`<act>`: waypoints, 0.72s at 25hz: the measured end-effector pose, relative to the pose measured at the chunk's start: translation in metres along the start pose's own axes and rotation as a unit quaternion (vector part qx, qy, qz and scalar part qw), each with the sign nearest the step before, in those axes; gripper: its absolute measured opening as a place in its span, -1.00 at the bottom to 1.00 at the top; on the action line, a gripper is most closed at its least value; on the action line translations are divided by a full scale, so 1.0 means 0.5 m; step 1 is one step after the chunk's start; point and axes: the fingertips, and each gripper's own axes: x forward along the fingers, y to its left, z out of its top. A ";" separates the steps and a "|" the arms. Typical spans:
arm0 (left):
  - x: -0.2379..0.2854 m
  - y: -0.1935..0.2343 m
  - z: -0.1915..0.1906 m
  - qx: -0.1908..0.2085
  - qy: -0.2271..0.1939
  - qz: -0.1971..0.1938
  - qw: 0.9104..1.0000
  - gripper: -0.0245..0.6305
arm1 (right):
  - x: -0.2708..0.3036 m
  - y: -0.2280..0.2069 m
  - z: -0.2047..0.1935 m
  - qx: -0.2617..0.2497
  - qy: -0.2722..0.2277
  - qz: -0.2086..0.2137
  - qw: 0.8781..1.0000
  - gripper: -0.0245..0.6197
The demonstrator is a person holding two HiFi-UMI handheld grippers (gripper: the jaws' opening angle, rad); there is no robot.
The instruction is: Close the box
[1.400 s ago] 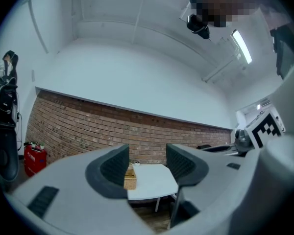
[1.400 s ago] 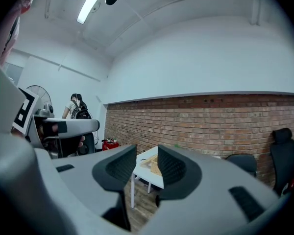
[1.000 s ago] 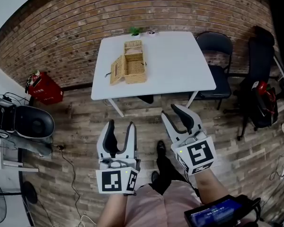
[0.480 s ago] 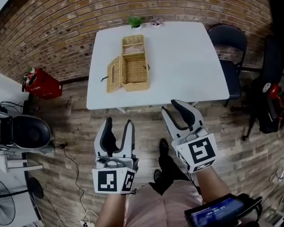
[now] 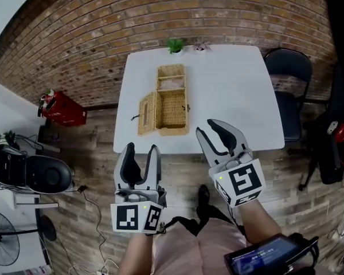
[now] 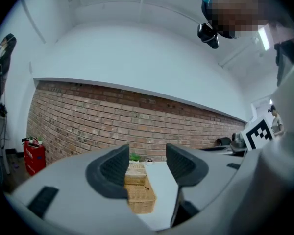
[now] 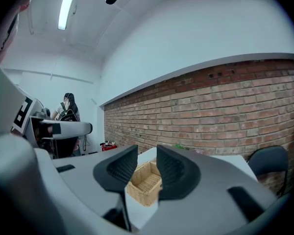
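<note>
The wicker box (image 5: 173, 107) stands open on the white table (image 5: 235, 96), one lid flap folded out to the left and another lying toward the wall. My left gripper (image 5: 141, 149) is held in the air just short of the table's near edge, open and empty. My right gripper (image 5: 209, 128) reaches over that near edge, right of the box, also open and empty. In the left gripper view the box (image 6: 139, 195) shows far off between the pads of the left gripper (image 6: 147, 164). Through the right gripper (image 7: 146, 164) the box (image 7: 144, 182) shows the same way.
A small green plant (image 5: 175, 44) stands at the table's far edge by the brick wall. A black chair (image 5: 289, 85) is at the table's right. A red case (image 5: 63, 109) and a black machine (image 5: 37, 173) stand on the floor to the left.
The table and box have come nearer and lower in the head view as the person walks up. Both grippers keep their pose, now at the table's near edge.
</note>
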 end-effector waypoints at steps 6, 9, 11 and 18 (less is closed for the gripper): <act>0.017 0.025 0.053 -0.001 -0.026 0.020 0.999 -0.19 | 0.032 -0.007 0.067 -0.018 -0.025 0.013 0.999 -0.56; 0.027 0.049 0.066 -0.002 -0.034 0.031 0.999 -0.19 | 0.050 -0.007 0.078 -0.025 -0.028 0.017 0.999 -0.56; 0.034 0.068 0.064 -0.008 -0.035 0.037 0.999 -0.19 | 0.063 -0.005 0.076 -0.028 -0.024 0.019 0.999 -0.56; 0.075 0.133 0.002 -0.034 -0.010 0.040 0.999 -0.19 | 0.132 -0.003 0.050 -0.036 0.001 0.016 0.999 -0.57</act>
